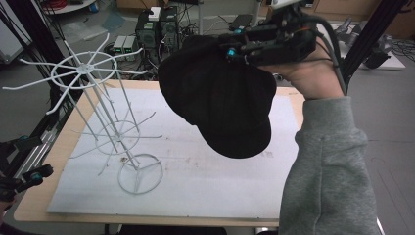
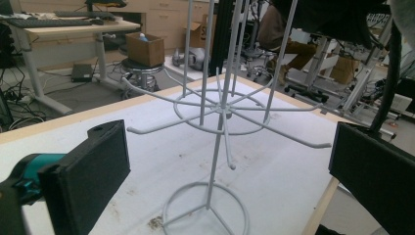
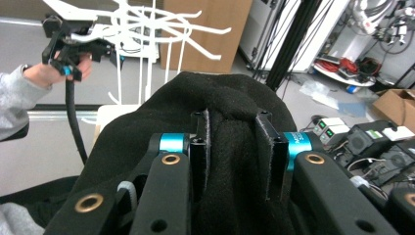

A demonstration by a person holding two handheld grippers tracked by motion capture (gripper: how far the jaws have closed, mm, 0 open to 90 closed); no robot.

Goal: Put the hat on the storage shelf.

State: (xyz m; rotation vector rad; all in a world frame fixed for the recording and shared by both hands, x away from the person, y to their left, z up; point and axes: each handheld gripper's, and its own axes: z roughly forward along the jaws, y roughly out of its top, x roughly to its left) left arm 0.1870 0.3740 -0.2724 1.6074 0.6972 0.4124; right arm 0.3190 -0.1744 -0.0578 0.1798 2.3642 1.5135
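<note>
I have the right gripper (image 1: 234,53) clamped on a black cap (image 1: 220,98) and it hangs high above the table (image 1: 34,196), over the far right part of the white mat (image 1: 205,186). From the high view the cap is a soft, matte black thing with a rounded crown and a short stiff brim pointing down toward the near side; the fabric looks fuzzy, like felt or wool, and it soaks up the light so that I see no seams or stitching. It touches nothing but my jaws.

In the right gripper view the cap (image 3: 230,147) bunches into a thick fold between the two black pads (image 3: 199,147), which press it from both sides, with teal rings on the jaw arms just behind them. The ring at the right side carries small white lettering, too small and too turned for me to read. I find no logo or label on the cap itself.

My left gripper (image 1: 22,183) sits at the near left edge of the table, and in the left gripper view its jaws stand spread wide with nothing between them. They frame the white wire rack (image 2: 220,112), which stands upright on its ring base on the mat, its hooked arms fanning out in two tiers, well left of the cap.
</note>
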